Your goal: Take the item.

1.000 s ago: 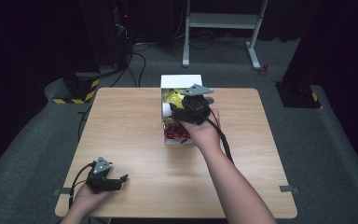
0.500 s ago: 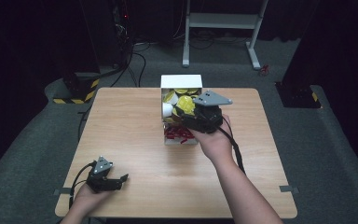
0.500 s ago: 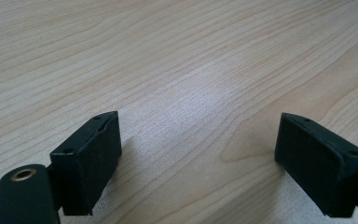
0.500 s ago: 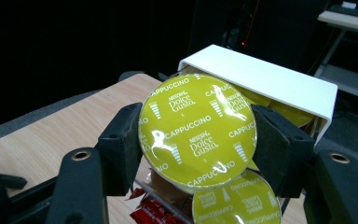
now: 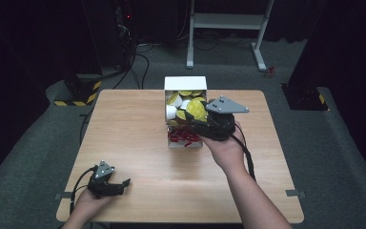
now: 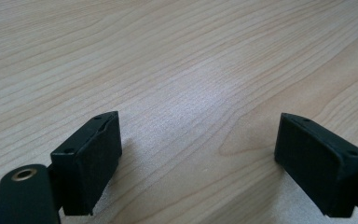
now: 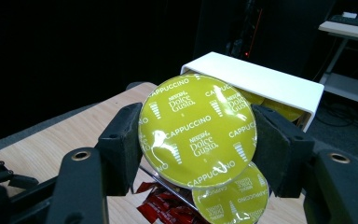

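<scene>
Overhead, my right gripper (image 5: 198, 119) clamps a yellow capsule (image 5: 196, 109) above the white box (image 5: 185, 84); my left gripper (image 5: 119, 183) rests open on the table (image 5: 133, 124). Alongside my right jaws, the capsule (image 7: 198, 130) sits squarely between both pads, foil lid facing the camera, axis along them. Alongside my left jaws, nothing between.

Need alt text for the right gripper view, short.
The right gripper clamps a yellow-green capsule lidded "Dolce Gusto Cappuccino" between its black jaws, foil lid facing the camera. Behind stands a white box on the wooden table; another capsule and red packets sit below.

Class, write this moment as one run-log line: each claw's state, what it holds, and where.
right claw: shut on capsule, above box | left claw: open, nothing held, low over table
</scene>
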The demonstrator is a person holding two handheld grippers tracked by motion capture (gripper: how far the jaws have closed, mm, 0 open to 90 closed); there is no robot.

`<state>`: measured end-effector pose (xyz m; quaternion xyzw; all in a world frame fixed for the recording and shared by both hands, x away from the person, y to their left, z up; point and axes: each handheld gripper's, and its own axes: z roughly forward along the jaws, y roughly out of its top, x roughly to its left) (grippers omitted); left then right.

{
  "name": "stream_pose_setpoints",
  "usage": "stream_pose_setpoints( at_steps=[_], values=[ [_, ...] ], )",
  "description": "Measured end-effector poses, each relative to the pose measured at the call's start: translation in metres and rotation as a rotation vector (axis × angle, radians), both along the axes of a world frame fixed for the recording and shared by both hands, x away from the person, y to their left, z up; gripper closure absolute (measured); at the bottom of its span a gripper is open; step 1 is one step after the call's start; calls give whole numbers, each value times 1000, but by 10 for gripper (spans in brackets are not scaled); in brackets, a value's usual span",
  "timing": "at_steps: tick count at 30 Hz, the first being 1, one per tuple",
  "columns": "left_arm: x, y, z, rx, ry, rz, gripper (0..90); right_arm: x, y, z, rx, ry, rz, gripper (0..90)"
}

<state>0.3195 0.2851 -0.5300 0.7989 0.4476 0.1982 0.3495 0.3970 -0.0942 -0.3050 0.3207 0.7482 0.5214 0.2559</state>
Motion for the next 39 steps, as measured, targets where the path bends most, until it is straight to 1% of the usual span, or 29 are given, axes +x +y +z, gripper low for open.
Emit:
stream_pose_setpoints(
  at_steps=[5,8,11,15,19,21,28,34,35,39],
  values=[
    [-1,1,0,8,-4,-1,155,-3,-2,-2,15,-5,7,381],
    [-2,1,0,1,-1,4,157,-3,-3,-3,16,-9,12,381],
    [-4,2,0,2,-1,7,158,-3,-3,-3,27,-11,17,381],
    [-5,2,0,6,-4,7,159,-4,-4,-2,26,-15,22,382],
    [-5,2,0,1,-5,11,159,-6,-4,-4,28,-22,25,381],
    [-5,2,0,1,-5,11,159,-5,-5,-5,36,-21,25,382],
    [-4,2,0,0,-5,11,159,-4,-12,-7,53,-25,23,382],
    [-4,1,0,-3,-3,12,159,-9,-20,-7,53,-33,12,382],
    [-4,1,0,-2,-3,12,159,-10,-22,-6,56,-27,7,382],
    [-4,1,0,-5,-2,15,159,-12,-31,-2,49,-34,-8,382]
  ],
)
